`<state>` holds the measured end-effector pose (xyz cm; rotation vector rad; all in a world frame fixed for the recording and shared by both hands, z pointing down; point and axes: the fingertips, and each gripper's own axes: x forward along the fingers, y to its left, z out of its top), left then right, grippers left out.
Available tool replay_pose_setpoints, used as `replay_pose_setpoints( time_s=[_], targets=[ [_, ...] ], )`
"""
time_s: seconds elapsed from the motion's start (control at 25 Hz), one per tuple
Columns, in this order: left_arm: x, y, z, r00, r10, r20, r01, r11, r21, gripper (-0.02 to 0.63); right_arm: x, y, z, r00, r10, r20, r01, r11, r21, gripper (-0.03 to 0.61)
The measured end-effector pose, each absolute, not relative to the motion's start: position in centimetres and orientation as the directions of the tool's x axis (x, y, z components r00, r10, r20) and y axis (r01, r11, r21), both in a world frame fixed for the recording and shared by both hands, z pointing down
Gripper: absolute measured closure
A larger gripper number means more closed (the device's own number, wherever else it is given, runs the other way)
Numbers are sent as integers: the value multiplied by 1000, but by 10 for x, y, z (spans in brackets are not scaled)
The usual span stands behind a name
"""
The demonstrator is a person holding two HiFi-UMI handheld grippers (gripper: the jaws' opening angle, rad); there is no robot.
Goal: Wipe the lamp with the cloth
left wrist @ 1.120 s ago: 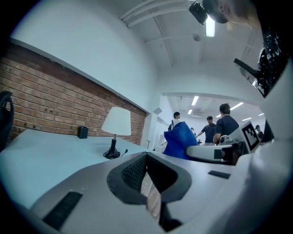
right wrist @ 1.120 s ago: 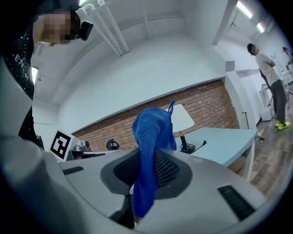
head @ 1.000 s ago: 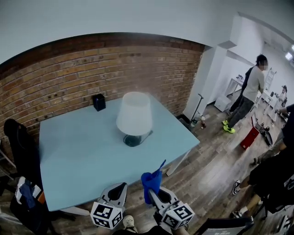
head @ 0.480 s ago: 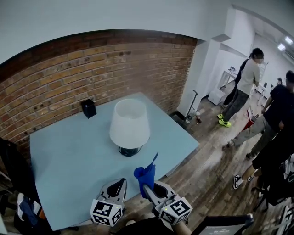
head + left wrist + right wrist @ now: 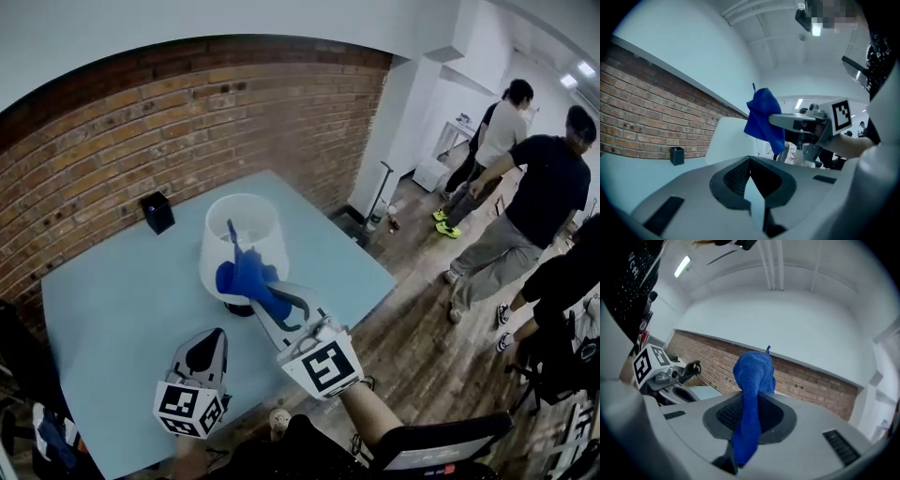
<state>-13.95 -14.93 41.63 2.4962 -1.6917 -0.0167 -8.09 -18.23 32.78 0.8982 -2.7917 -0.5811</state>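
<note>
Brick wall (image 5: 141, 122) backs a pale blue table (image 5: 103, 300) in the head view, with wooden floor (image 5: 412, 328) and several people (image 5: 530, 202) standing off to the right. A white lamp (image 5: 246, 225) stands near the table's middle, and a small black box (image 5: 157, 212) sits near the wall. The right gripper (image 5: 270, 302) reaches up in front of the lampshade with a blue cloth (image 5: 244, 277) bunched at its tip. The cloth overlaps the shade's lower front, though whether the two touch cannot be told. The left gripper (image 5: 206, 349) is lower and nearer the table's front edge, apart from the lamp.

Left gripper view: its jaws are drawn together with only a thin pale sliver between them and nothing held. Beyond them the cloth hangs from the right gripper, just beside the white shade. The black box shows by the brick wall at the left.

Right gripper view: its jaws pinch the cloth, which runs down into the seam between them and stands up in a rounded bunch above. The left gripper shows low at the left, with brick wall behind.
</note>
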Motion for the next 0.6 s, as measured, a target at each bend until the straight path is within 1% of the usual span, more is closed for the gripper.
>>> replay_pose_setpoints(
  time_s=[0.16, 0.28, 0.44, 0.6],
  targets=[
    [-141, -173, 427, 364, -929, 71, -929, -357, 102, 604, -94, -205, 308, -784, -621, 13, -501, 645, 577, 508],
    [-155, -187, 443, 343, -935, 94, -935, -330, 129, 604, -111, -215, 323, -771, -634, 66, -447, 612, 653, 508],
    [-174, -201, 470, 289, -946, 147, -950, -263, 170, 604, -123, -214, 371, -755, -632, 172, -374, 632, 679, 508],
    [-179, -206, 487, 273, -945, 179, -954, -243, 173, 604, -124, -203, 431, -740, -602, 300, -326, 711, 623, 509]
  ],
)
